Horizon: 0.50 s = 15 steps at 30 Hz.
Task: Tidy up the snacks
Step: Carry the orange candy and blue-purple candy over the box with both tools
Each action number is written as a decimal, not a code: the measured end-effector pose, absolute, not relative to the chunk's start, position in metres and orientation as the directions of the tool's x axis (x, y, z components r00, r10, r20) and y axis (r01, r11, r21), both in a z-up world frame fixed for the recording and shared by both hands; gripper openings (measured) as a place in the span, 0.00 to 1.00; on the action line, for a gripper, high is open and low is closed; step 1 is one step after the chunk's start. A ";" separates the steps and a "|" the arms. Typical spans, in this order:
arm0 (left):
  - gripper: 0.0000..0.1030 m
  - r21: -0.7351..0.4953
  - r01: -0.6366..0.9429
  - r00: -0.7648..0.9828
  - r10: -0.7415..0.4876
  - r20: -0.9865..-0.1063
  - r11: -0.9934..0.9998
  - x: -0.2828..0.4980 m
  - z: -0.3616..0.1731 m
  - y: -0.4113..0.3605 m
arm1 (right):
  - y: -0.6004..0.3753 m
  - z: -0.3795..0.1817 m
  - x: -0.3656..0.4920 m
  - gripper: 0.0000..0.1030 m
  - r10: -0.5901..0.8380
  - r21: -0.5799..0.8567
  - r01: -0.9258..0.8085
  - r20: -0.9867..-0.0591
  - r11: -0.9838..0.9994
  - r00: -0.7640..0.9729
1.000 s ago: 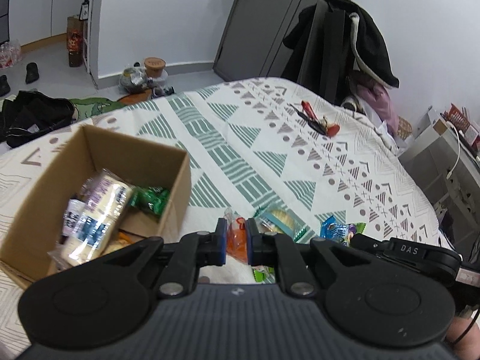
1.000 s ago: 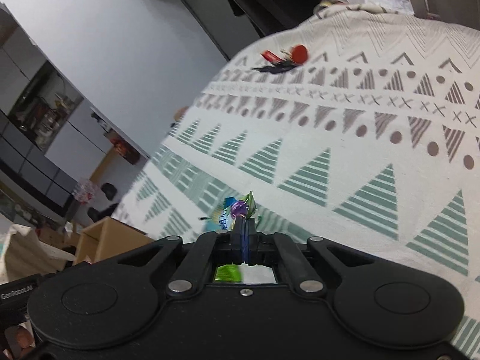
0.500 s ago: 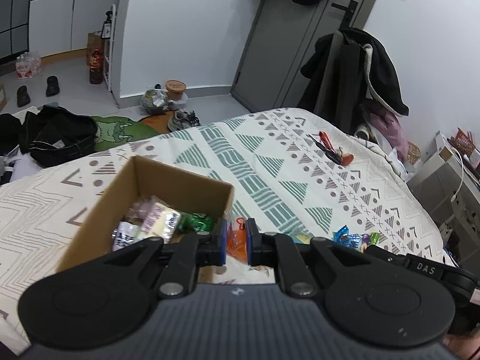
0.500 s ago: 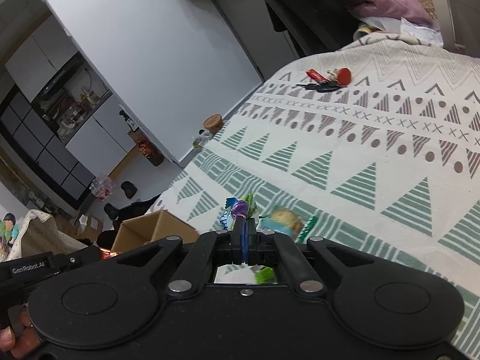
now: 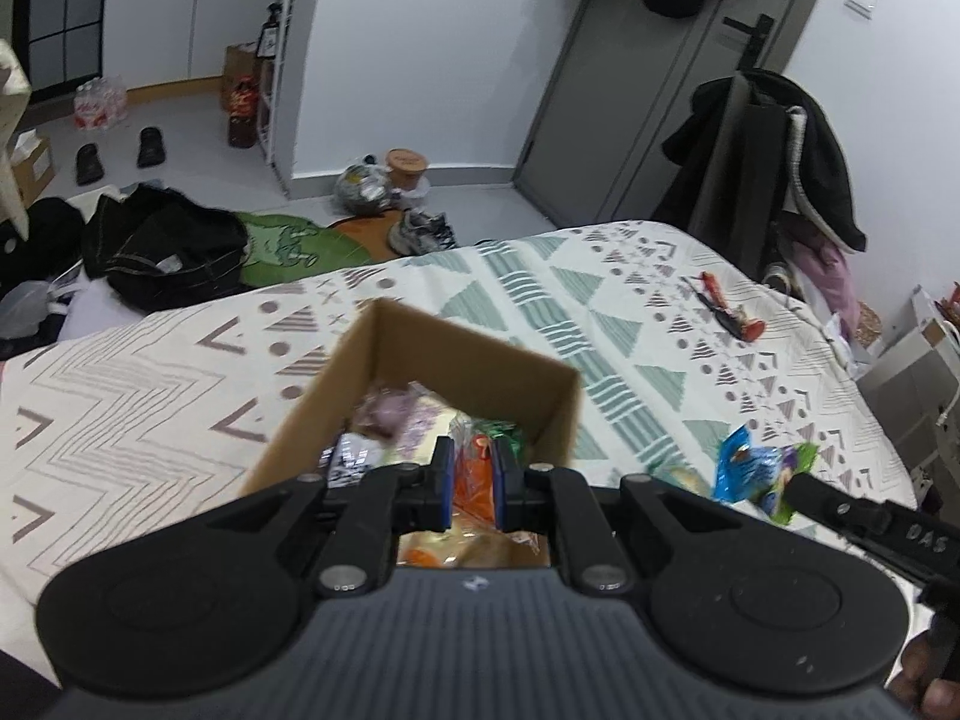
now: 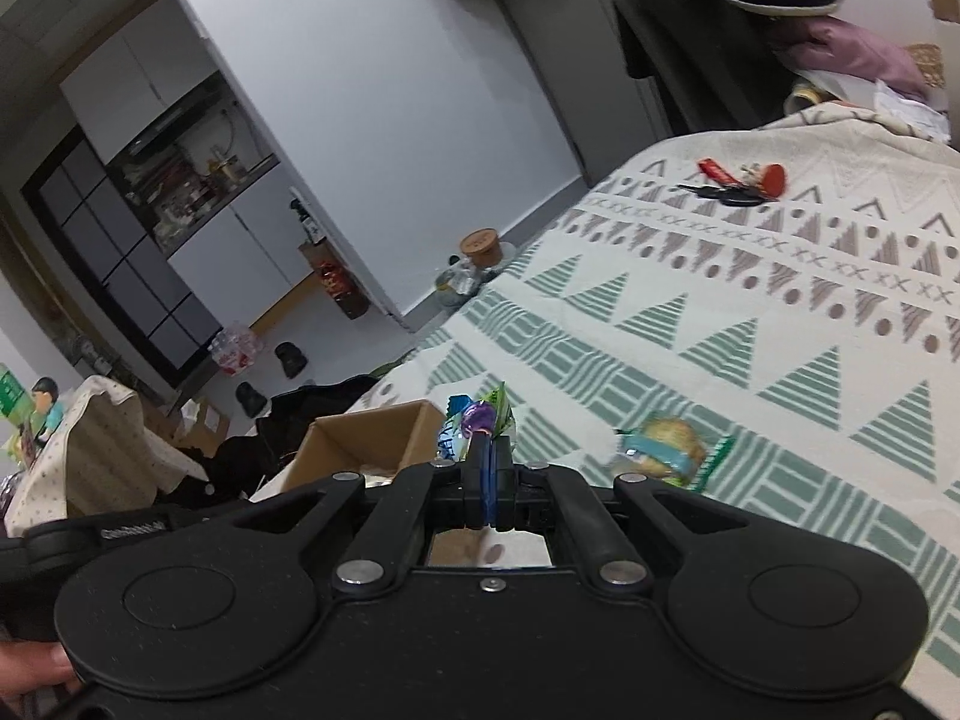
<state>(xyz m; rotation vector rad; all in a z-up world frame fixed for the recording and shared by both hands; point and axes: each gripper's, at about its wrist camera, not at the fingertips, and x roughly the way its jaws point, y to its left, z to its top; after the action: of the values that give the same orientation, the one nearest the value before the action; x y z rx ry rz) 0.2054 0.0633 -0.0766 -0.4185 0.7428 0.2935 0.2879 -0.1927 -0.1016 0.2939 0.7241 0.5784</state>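
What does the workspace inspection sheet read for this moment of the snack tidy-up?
Surface: patterned bedspread.
Job's things: cardboard box part filled with snacks; wrapped bun lying on the cover.
Clutter: keys near the far edge.
Grippers: left tool shut on orange packet above the box; right tool shut on blue-green packet.
Cables: white cable at a side unit.
Surroundings: coat, shoes on the floor.

A bed with a cover patterned in green and brown triangles carries an open cardboard box. Beyond the box, near the bed's far edge, lies a bunch of keys with red tags. Beside the box lies a wrapped bun.
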 end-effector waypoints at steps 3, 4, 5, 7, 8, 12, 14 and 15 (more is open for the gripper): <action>0.11 -0.257 -0.423 0.689 0.124 -0.715 0.869 0.204 -0.081 0.077 | -0.179 -0.099 0.284 0.00 0.605 0.440 -0.417 -0.534 0.795 0.591; 0.11 -0.254 -0.429 0.684 0.128 -0.718 0.867 0.204 -0.082 0.081 | -0.175 -0.099 0.284 0.00 0.611 0.439 -0.426 -0.532 0.791 0.587; 0.11 -0.252 -0.436 0.679 0.132 -0.722 0.864 0.204 -0.083 0.084 | -0.170 -0.097 0.282 0.00 0.616 0.436 -0.436 -0.530 0.787 0.583; 0.11 -0.250 -0.448 0.668 0.136 -0.731 0.858 0.204 -0.085 0.093 | -0.161 -0.096 0.280 0.00 0.624 0.433 -0.450 -0.530 0.781 0.574; 0.11 -0.251 -0.451 0.663 0.133 -0.737 0.857 0.204 -0.086 0.096 | -0.156 -0.096 0.279 0.00 0.628 0.433 -0.456 -0.530 0.778 0.570; 0.14 -0.261 -0.456 0.647 0.116 -0.754 0.851 0.206 -0.088 0.106 | -0.139 -0.093 0.275 0.00 0.643 0.425 -0.483 -0.528 0.766 0.555; 0.15 -0.258 -0.463 0.640 0.118 -0.759 0.848 0.207 -0.087 0.109 | -0.130 -0.092 0.273 0.00 0.652 0.424 -0.496 -0.524 0.758 0.548; 0.16 -0.264 -0.460 0.642 0.112 -0.759 0.848 0.207 -0.086 0.110 | -0.126 -0.091 0.272 0.00 0.657 0.427 -0.501 -0.522 0.753 0.544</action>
<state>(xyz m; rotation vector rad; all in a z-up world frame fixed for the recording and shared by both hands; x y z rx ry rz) 0.2069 0.1102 -0.0865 -0.4643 0.8148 0.3395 0.2718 -0.1263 -0.0912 0.2388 0.7173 0.6948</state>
